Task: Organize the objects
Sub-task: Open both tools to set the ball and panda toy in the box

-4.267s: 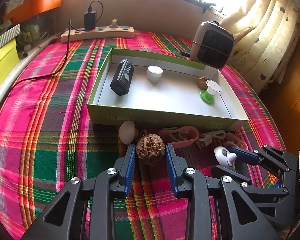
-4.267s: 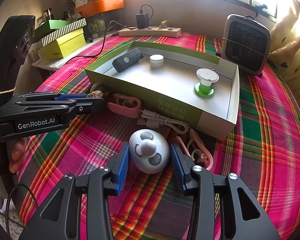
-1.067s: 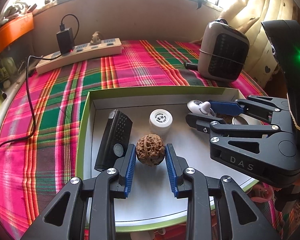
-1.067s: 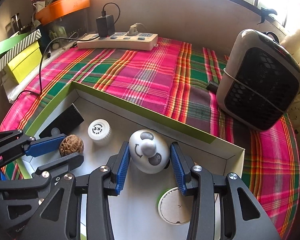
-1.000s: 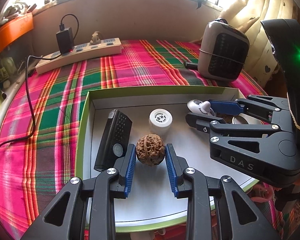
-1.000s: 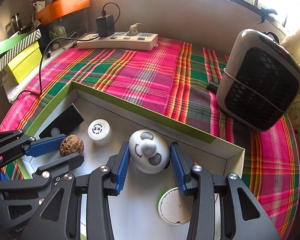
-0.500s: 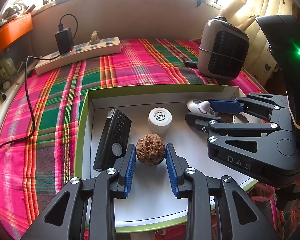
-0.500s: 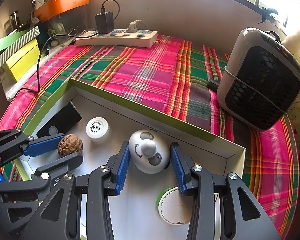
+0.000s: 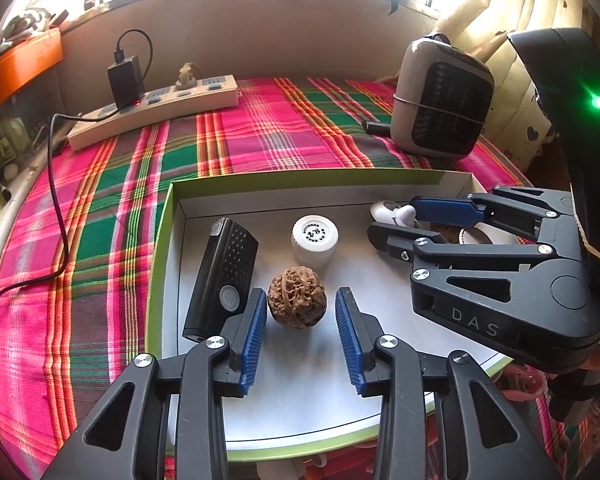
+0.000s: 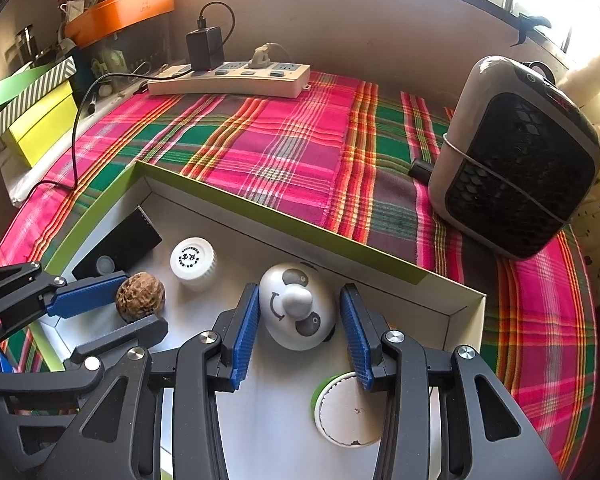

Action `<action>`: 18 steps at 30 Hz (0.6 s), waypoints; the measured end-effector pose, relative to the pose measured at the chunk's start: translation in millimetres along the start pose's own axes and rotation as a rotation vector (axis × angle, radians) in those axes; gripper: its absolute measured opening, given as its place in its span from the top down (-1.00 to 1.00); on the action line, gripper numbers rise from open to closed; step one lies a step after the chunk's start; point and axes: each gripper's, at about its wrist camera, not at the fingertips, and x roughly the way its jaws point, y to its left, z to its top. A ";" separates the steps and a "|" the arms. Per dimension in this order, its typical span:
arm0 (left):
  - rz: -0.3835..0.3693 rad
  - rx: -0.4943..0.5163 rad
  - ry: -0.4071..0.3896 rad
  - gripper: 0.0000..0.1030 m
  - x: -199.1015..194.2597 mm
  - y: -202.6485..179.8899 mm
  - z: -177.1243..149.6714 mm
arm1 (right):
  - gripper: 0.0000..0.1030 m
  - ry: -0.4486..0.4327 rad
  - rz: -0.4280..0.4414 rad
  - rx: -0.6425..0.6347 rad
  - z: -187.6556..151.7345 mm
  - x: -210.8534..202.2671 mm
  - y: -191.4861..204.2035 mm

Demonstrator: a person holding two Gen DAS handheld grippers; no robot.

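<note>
Both tongs sit low inside the green-rimmed box [image 9: 160, 264]. My left tongs [image 9: 302, 332] are opening: a moment ago their blue pads pinched the walnut [image 9: 297, 303], and now there is a clear gap on the right side, the left pad just beside the shell, so the walnut rests on the box floor between the black remote [image 9: 222, 276] and the white jar [image 9: 315, 239]. My right tongs [image 10: 300, 330] are unchanged from a second ago, clamped on the panda toy [image 10: 296, 312] by its two sides, close to the far wall beside the green-based spool [image 10: 346, 410].

The walnut looks hard, light and ridged, so it grips well across its widest part but could roll once freed. The panda seems a smooth, rounded shell, likely slippery; holding it across the middle seems safest.
</note>
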 end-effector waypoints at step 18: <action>0.020 -0.018 -0.051 0.21 -33.1 5.4 -4.8 | 0.07 -0.061 0.007 0.033 -10.6 -33.1 -0.6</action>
